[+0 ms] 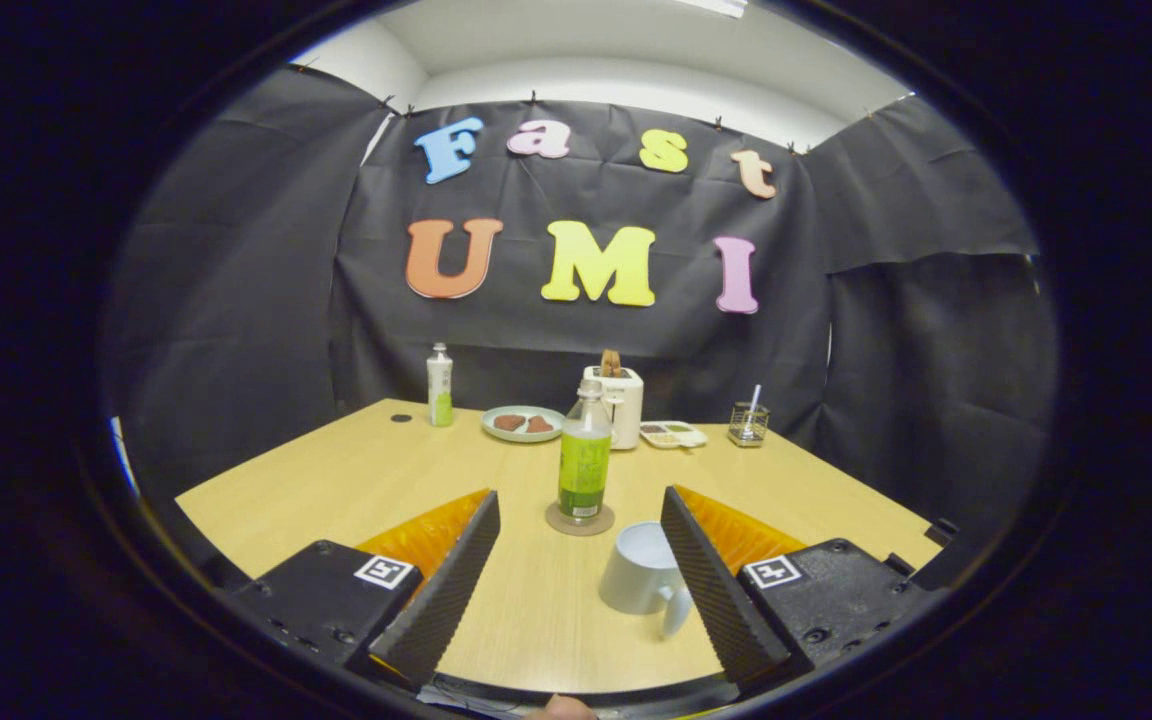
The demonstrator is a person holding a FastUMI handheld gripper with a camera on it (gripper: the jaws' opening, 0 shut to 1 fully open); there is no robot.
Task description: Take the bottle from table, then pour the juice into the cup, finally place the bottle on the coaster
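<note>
Hand-held gripper (576,575) level, spread, empty | bottle (584,450) upright on coaster (579,520) ahead | cup (642,568) between fingers

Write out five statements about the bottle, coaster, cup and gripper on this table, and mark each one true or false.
1. The bottle stands upright on the coaster. True.
2. The gripper is shut on the bottle. False: its fingers are open and hold nothing, with the bottle just ahead of them.
3. The cup sits close by one finger. True.
4. The cup lies tipped on its side. False: it stands upright, mouth up.
5. A toaster stands beyond the bottle. True.
</note>
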